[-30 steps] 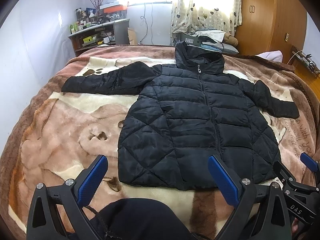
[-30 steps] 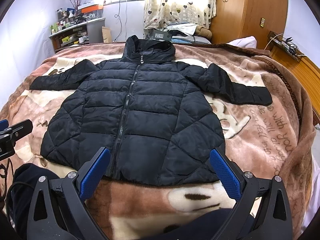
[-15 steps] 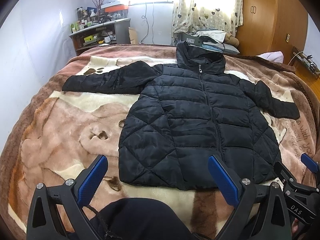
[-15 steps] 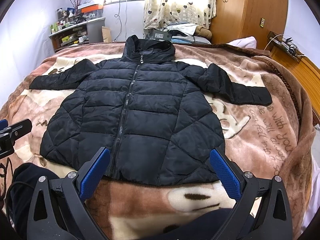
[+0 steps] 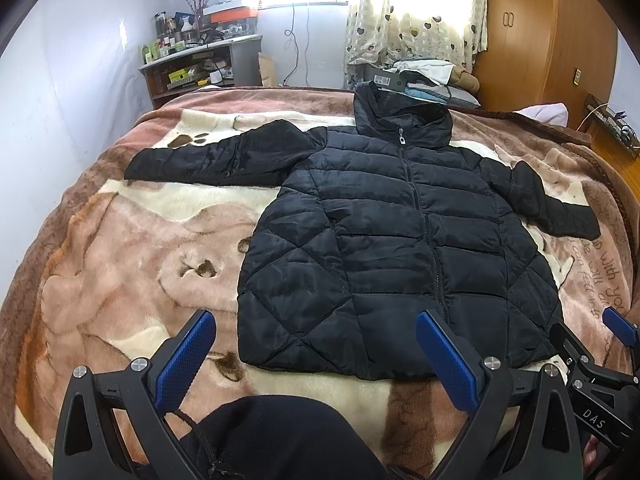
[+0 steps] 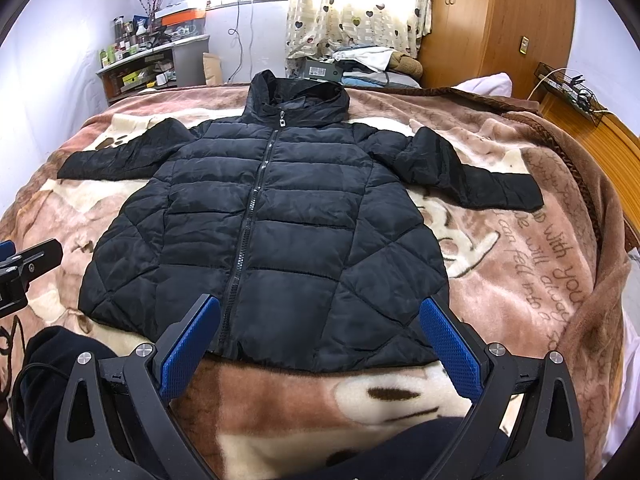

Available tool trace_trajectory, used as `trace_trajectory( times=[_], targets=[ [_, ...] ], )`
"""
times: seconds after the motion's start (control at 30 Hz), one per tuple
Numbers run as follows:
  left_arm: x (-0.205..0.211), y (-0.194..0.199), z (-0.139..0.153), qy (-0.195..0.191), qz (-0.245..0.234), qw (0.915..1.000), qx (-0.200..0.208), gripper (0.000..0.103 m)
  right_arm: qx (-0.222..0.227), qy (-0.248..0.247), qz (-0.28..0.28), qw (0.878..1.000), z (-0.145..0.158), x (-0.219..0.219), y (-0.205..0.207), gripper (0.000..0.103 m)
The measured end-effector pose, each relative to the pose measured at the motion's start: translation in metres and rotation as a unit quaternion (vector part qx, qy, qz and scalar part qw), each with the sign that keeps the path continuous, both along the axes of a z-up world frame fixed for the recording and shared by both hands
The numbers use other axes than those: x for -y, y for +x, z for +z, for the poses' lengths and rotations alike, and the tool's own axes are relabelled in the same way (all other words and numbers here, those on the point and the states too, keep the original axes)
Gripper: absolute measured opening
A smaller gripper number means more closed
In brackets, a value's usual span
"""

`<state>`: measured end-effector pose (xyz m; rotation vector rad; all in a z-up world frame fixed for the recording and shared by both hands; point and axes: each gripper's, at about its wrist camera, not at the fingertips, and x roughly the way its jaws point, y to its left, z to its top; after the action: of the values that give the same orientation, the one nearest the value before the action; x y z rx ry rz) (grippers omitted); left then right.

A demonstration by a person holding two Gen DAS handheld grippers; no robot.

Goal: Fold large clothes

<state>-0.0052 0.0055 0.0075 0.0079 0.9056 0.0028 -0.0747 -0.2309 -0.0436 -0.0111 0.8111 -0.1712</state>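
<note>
Black puffer jacket (image 6: 280, 216) lies flat, zipped, sleeves spread; both claws released.

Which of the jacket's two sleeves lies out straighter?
The sleeve nearer the cluttered desk: it runs straight out sideways, while the other sleeve angles down toward the hem.

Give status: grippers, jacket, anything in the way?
Left gripper open, empty. Right gripper open, empty, both short of the hem. Jacket flat on blanket, zipped, sleeves spread, unfolded. Nothing on it.
</note>
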Motion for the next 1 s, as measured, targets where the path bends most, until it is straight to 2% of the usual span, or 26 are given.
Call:
trace_trajectory(
  times=[1.0],
  targets=[
    [-0.012,0.015,-0.012,-0.007,0.009,0.9999,-0.011,0.101,-0.005,-0.001,-0.001,1.0,-0.008,0.001,0.008,0.1]
  ],
)
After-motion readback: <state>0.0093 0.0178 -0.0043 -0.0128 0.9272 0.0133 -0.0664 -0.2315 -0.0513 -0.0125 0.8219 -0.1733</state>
